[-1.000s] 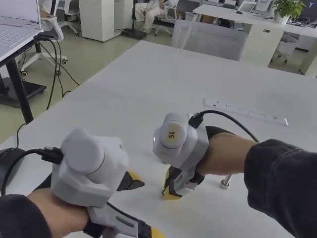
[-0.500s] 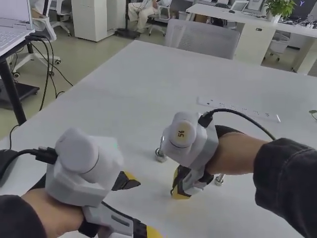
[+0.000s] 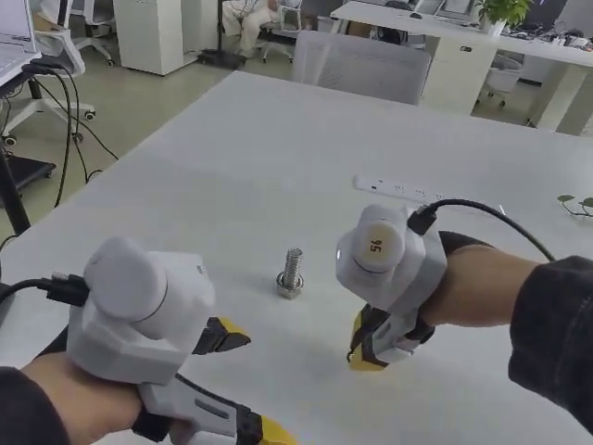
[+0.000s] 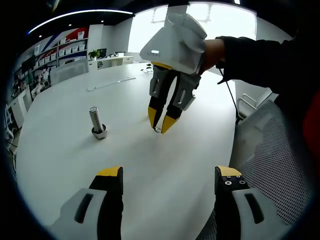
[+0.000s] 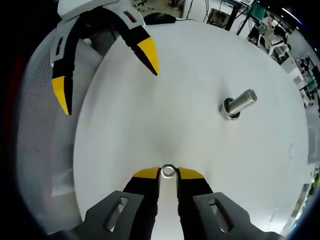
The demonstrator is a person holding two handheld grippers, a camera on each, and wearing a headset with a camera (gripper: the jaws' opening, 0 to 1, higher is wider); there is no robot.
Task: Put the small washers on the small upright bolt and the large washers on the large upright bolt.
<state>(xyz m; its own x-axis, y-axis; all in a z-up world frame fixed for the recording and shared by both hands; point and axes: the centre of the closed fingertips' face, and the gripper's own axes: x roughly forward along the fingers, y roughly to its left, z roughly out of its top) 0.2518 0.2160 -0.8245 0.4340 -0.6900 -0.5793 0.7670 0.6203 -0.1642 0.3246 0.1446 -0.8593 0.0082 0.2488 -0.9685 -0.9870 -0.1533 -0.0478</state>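
On the white table, right of centre in the head view, my right gripper points down with its yellow tips low at the surface. I can't tell if they touch it. Jaws are pinched to a narrow gap on a small washer. In the right gripper view it sits square between the two tips, with its hole facing the camera and bare tabletop behind it.

My left gripper is spread wide with nothing between the jaws. It hangs near the table's near edge, aimed across at the right gripper. The right gripper view shows it coming in at upper left, jaws just as wide.

One upright bolt stands on the table, threaded shank up, with a wider metal base. In the head view it sits between the two grippers and a bit beyond them, apart from both. I can't tell whether it's the large or the small one, or whether that base includes a washer.

Further back a white power strip lies flat on the table. A black cable runs from the right gripper over my sleeve.
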